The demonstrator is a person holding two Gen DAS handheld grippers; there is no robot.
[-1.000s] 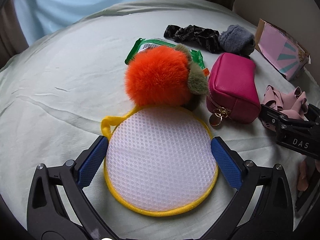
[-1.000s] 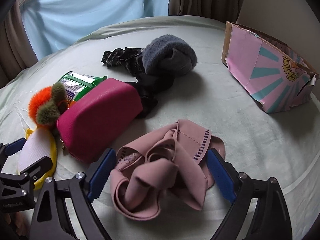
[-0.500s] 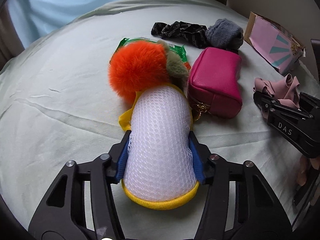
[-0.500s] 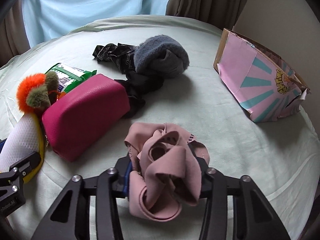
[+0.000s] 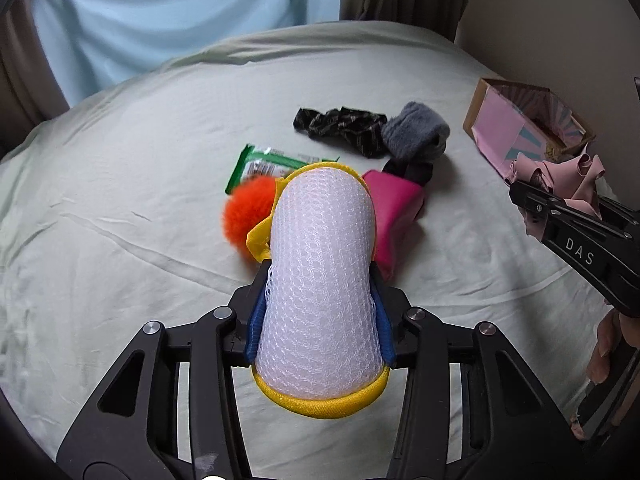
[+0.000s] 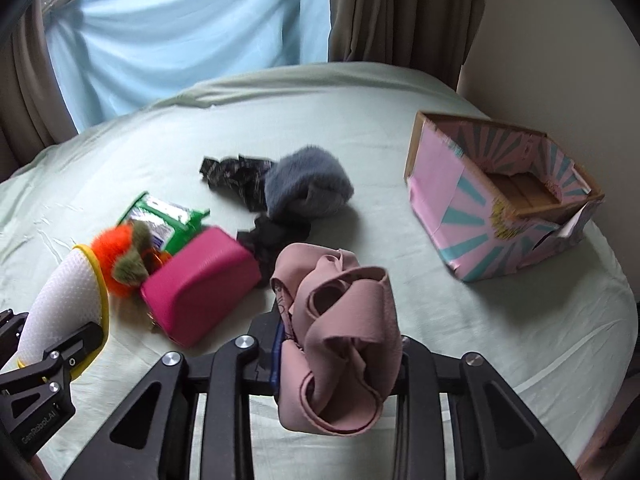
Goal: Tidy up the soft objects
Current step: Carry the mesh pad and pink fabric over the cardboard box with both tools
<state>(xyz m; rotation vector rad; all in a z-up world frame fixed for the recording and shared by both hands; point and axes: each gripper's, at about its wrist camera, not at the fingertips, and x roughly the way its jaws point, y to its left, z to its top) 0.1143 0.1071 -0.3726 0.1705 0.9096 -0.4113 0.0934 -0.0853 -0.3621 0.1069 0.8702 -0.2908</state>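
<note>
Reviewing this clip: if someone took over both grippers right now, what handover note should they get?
Left gripper: jaws shut on the white mesh pad, squeezed into a tube and held above the bed.
Right gripper: jaws shut on the pink fabric bundle, also off the bed.
On the bed: orange pompom, magenta pouch, green packet, black patterned cloth, grey fuzzy item.
Pink box stands open at the right; nothing soft shows inside.
Done: both items picked up.
Left: probably drop both into the box, then gather the rest.
</note>
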